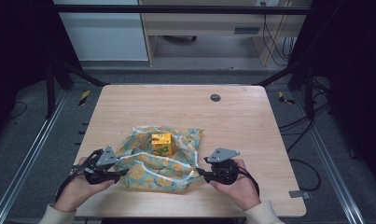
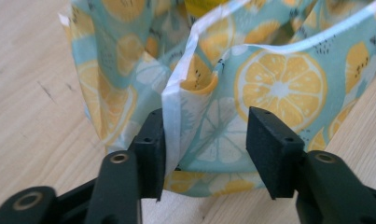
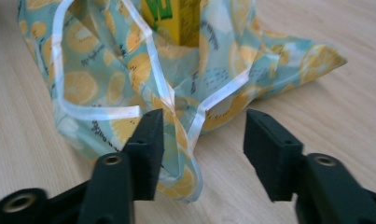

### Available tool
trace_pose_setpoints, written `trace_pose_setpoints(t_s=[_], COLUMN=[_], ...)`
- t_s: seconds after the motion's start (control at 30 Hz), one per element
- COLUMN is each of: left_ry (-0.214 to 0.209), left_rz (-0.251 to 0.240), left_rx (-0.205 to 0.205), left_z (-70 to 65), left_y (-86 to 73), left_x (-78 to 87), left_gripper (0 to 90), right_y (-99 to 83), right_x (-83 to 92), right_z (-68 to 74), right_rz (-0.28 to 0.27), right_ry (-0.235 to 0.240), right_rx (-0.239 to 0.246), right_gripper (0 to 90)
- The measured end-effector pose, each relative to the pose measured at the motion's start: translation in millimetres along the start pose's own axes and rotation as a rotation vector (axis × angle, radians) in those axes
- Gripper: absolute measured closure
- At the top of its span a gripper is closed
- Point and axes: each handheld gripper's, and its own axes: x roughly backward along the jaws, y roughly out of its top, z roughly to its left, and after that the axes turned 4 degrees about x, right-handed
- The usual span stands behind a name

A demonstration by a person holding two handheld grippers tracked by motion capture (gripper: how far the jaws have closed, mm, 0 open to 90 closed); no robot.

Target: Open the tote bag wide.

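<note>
A teal cloth printed with lemon slices (image 1: 160, 161) lies crumpled on the wooden table (image 1: 232, 116), with a white hem. A small yellow box (image 1: 162, 143) stands upright on it near the middle. My left gripper (image 1: 122, 172) is at the cloth's left edge, open, with a fold of cloth (image 2: 209, 107) between its jaws. My right gripper (image 1: 200, 171) is at the cloth's right edge, open, and a hemmed corner (image 3: 185, 135) lies between its jaws. The yellow box (image 3: 174, 18) rises behind that corner.
A round grommet hole (image 1: 215, 97) sits in the far part of the table. A small grey tab (image 1: 298, 193) lies at the front right corner. Dark frame posts and cables stand on both sides, beyond the table.
</note>
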Motion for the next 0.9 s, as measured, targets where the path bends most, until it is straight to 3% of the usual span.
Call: trace_pose_setpoints(t_s=[0.17,0.3,0.47,0.6,0.83,0.9], left_ry=[0.002,0.001,0.006,0.003,0.027,0.023], left_rz=[-0.051,-0.055,-0.048,-0.048,-0.110,-0.096], left_rx=[0.006,-0.011,-0.022,-0.022,0.003,0.008], left_z=[-5.2,-11.6,-15.4,-13.3,-2.8,-0.6], left_y=[8.4,12.8,13.7,12.3,13.5,12.2], left_x=[2.8,-4.1,-10.2,-11.5,-3.0,-7.0], left_gripper=[38.1,31.4,28.8,27.9,27.3,27.0], right_y=[14.4,31.4,49.9,57.2,63.5,65.1], right_x=[5.6,1.5,-15.3,-33.1,-58.5,-62.9], right_z=[-2.6,-5.8,-9.4,-12.2,-19.4,-21.3], right_rz=[-0.029,-0.028,-0.002,0.034,0.080,0.087], right_ry=[-0.026,-0.034,-0.038,-0.019,0.001,0.013], right_rx=[-0.001,0.016,0.047,0.044,0.008,-0.004], right_gripper=[34.4,30.0,31.5,34.0,41.0,44.1])
